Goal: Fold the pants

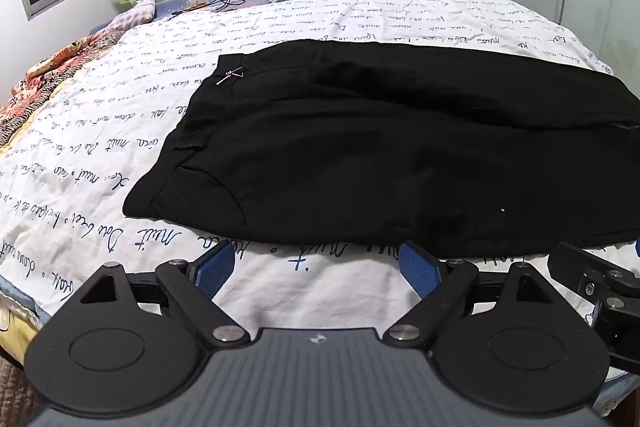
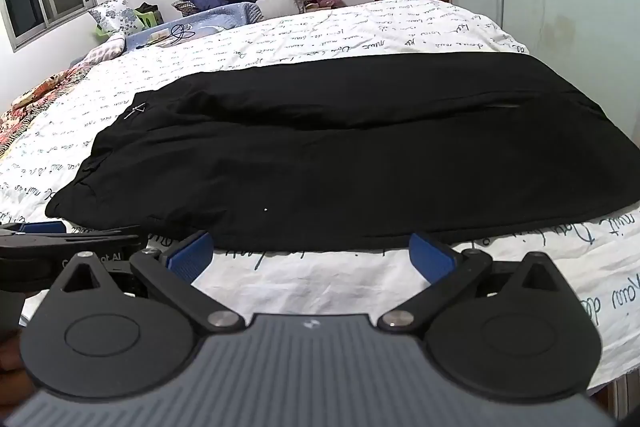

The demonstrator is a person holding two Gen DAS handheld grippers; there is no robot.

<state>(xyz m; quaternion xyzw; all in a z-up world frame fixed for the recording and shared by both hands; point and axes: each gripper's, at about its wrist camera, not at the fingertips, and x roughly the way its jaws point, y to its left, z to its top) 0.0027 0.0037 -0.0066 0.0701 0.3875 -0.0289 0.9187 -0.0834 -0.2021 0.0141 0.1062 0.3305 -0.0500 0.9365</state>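
1. We see the black pants (image 1: 380, 143) spread lengthwise across the bed (image 1: 320, 15), no fold made.
2. Our left gripper (image 1: 316, 267) and right gripper (image 2: 316, 255) gape empty beside the near edge; all folding remains.

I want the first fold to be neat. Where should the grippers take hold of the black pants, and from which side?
Probably the near long edge of the pants, from the near side: it lies flat on the sheet, just ahead of the open left gripper and right gripper.
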